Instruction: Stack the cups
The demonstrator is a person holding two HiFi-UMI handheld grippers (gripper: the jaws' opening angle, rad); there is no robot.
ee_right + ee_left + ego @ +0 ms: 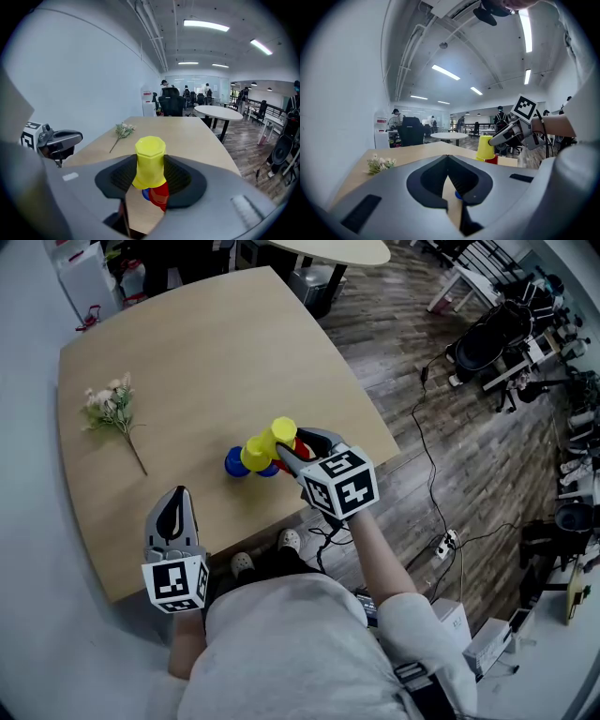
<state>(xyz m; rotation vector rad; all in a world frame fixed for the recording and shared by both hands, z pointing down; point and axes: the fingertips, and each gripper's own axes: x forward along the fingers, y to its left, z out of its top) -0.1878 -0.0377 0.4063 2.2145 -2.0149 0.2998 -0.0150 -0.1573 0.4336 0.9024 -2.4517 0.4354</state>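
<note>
An upturned yellow cup [267,446] sits between the pads of my right gripper [292,448], which is shut on its sides. In the right gripper view the yellow cup [150,161] fills the gap of the right gripper [150,171], with a red cup [161,194] just under it and a blue cup [145,195] behind. The blue cup [236,463] stands on the wooden table [216,343] to the yellow cup's left. My left gripper [176,498] is shut and empty near the table's front edge, apart from the cups. From there the yellow cup [485,147] tops the red cup [491,160].
A sprig of white flowers [111,407] lies at the table's far left. The table's right edge runs just past the cups, with wood floor, a cable [427,442] and a power strip [442,545] beyond. A round table [342,249] stands behind.
</note>
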